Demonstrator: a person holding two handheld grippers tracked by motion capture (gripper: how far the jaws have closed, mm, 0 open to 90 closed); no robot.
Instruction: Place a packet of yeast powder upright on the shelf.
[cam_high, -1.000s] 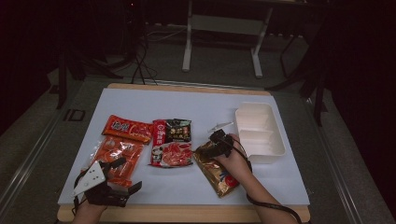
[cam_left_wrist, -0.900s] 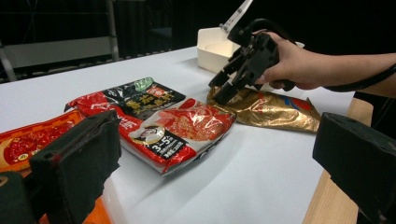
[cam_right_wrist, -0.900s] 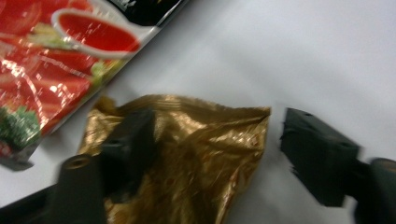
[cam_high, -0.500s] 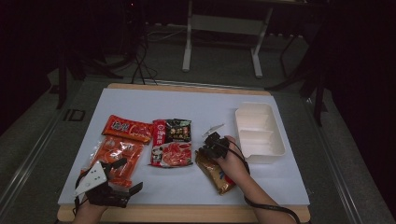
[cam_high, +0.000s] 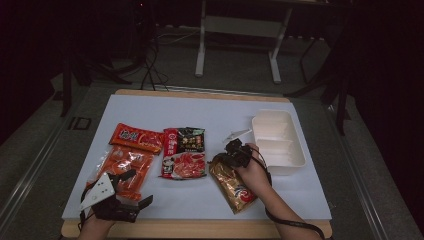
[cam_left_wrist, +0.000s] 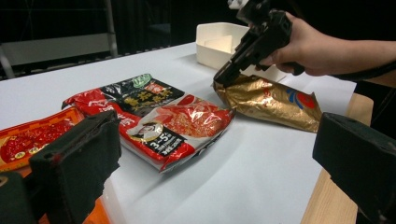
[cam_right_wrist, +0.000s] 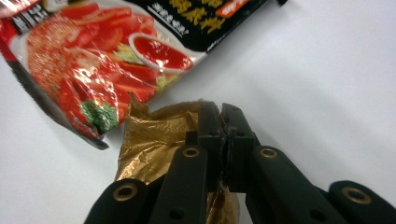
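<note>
Your right hand-held gripper (cam_right_wrist: 223, 122) was clenched on the gold packet's (cam_high: 234, 183) far corner, its long side pointing back toward you, with the white tray (cam_high: 278, 142) just beyond.

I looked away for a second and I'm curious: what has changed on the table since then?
The right gripper slid back a little along the gold packet toward its far corner and is now clamped on that edge. The left gripper stayed open over the orange packet; the other packets and the white tray did not move.

Four snack packets (cam_high: 184, 152) (one gold), one white tray (cam_high: 295, 162).
</note>
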